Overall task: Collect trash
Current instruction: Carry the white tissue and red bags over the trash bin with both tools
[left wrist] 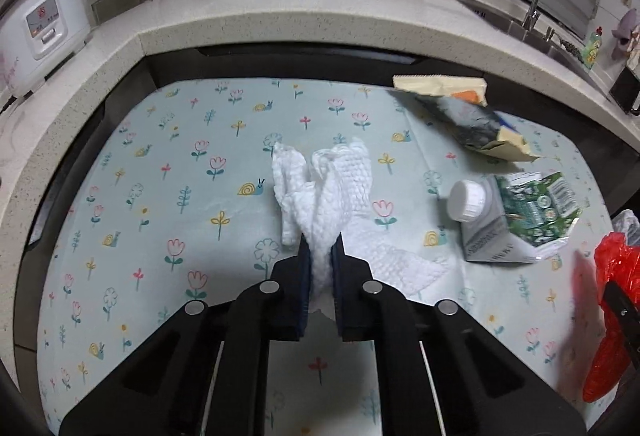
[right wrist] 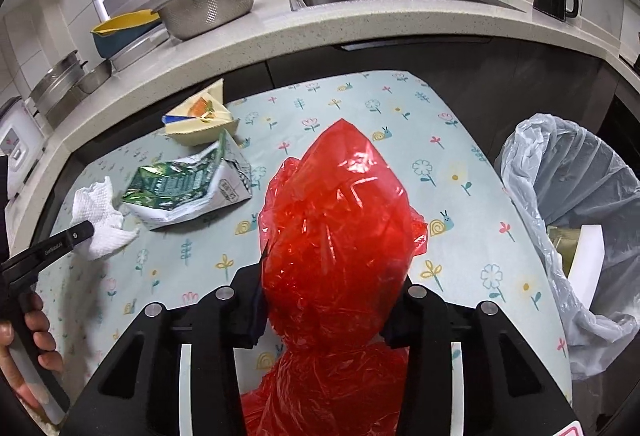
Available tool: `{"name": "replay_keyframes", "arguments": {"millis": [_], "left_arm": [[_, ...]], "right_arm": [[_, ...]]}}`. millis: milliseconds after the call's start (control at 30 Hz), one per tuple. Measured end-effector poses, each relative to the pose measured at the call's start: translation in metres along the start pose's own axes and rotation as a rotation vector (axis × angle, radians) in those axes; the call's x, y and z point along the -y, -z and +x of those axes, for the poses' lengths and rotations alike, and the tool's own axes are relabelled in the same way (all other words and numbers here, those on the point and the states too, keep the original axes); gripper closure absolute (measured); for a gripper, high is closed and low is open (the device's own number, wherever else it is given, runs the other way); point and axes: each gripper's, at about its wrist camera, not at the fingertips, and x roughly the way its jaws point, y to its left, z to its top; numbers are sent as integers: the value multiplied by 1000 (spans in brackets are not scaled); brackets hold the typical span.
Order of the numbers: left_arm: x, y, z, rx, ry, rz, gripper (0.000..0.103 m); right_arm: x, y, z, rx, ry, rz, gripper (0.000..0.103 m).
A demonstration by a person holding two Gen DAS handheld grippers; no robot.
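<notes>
The left claw (left wrist: 320,248) is clamped on a crumpled white paper towel (left wrist: 326,195), its two pads pressed against the towel from either side, with the rest of the towel fanning out forward and trailing to the right onto the flowered cloth (left wrist: 180,163) that covers the counter. To the right of the towel lies a flattened green and white carton (left wrist: 520,215) with a white screw cap, and beyond it a torn wrapper (left wrist: 464,119) lies near the cloth's far edge, touching a yellowish packet behind it. The right claw (right wrist: 334,300) is closed on a red plastic bag (right wrist: 340,203), which bulges up between its fingers and hides their tips; the bag hangs above the cloth. Just right of the cloth stands a bin lined with a pale grey bag (right wrist: 560,171), its mouth open and some items already inside. From the right camera, the left claw shows at the left edge, touching the towel, held by a hand (right wrist: 24,332). A steel colander (right wrist: 208,5) sits on the stone worktop behind.
</notes>
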Motion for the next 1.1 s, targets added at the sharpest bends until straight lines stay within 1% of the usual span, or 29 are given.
{"name": "replay_keyframes", "arguments": {"millis": [167, 267, 467, 633, 800, 1100], "left_arm": [[13, 1, -41, 45, 35, 9, 94], [27, 2, -64, 63, 64, 22, 94], [66, 7, -108, 108, 121, 75, 94], [111, 16, -142, 141, 174, 135, 94], [159, 26, -165, 155, 230, 191, 94], [245, 47, -185, 153, 315, 300, 94]], "right_arm": [[1, -3, -30, 38, -16, 8, 63], [4, -4, -50, 63, -21, 14, 63], [18, -1, -89, 107, -31, 36, 63], [37, 5, -118, 136, -27, 55, 63], [65, 13, -141, 162, -11, 90, 63], [130, 29, -169, 192, 41, 177, 63]]}}
